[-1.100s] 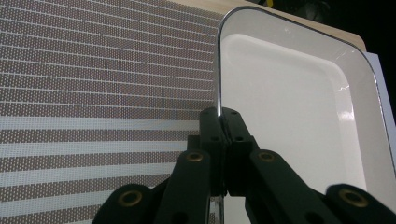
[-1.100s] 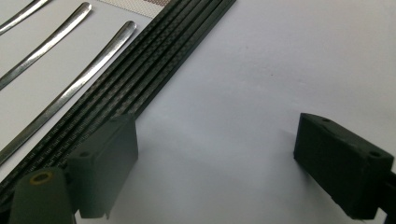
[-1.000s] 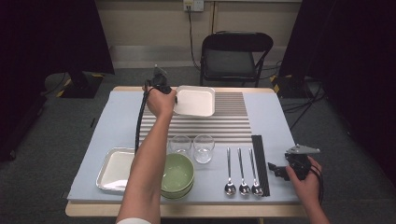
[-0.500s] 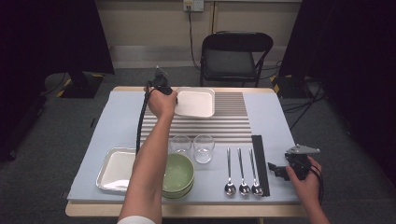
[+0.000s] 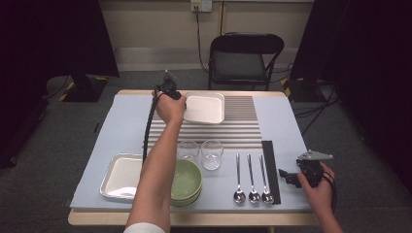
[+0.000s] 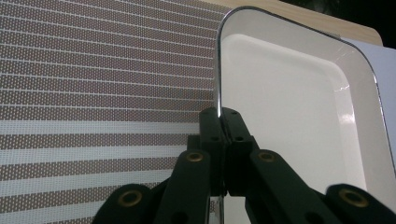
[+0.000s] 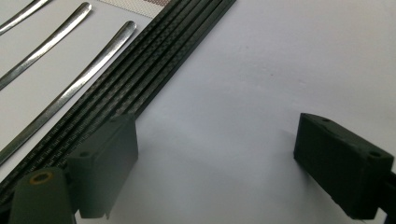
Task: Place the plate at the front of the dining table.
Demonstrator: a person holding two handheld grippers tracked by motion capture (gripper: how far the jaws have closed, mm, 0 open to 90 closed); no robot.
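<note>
A white rectangular tray (image 5: 206, 108) lies at the far end of a striped mat (image 5: 243, 128), near the table's back edge. My left gripper (image 5: 183, 103) is at the tray's left side. In the left gripper view the tray (image 6: 289, 107) has a thin rim, and my left gripper (image 6: 219, 116) is shut on that rim, with the striped mat (image 6: 93, 70) underneath. My right gripper (image 5: 286, 175) rests low at the front right, open, beside black chopsticks (image 5: 270, 170). The right gripper view has my right gripper (image 7: 215, 154) with its jaws wide apart over bare cloth, the chopsticks (image 7: 154, 74) just to their left.
Three spoons (image 5: 250, 177) lie left of the chopsticks. Two glasses (image 5: 200, 153) stand mid-table, with stacked green bowls (image 5: 187, 180) and a metal tray (image 5: 119, 177) at the front left. A black folding chair (image 5: 243, 58) stands behind the table.
</note>
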